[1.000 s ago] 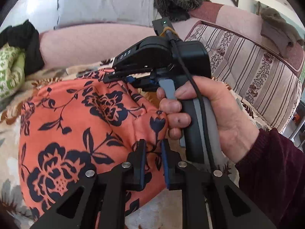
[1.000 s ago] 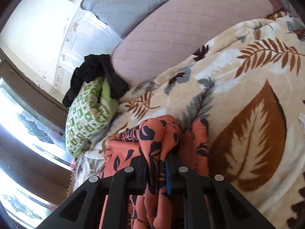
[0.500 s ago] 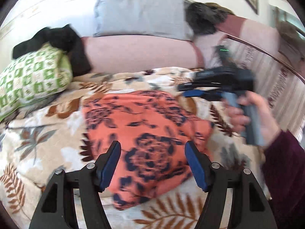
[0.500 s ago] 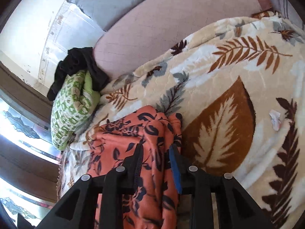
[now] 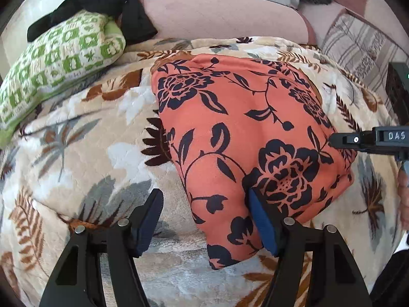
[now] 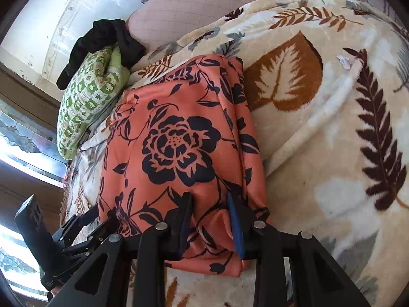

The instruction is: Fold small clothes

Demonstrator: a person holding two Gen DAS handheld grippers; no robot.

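Lying folded on the leaf-patterned fleece blanket point(image 5: 76, 138), the soft orange floral cloth point(image 5: 245, 133) looks light and limp; take its near edge. The left gripper point(image 5: 207, 220) gapes empty; the right gripper point(image 6: 211, 217), half-open, straddles its hem.

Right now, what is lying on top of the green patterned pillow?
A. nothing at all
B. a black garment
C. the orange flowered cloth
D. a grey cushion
B: a black garment is draped over the top of the green pillow, while the orange cloth lies apart from it on the leaf-print blanket.
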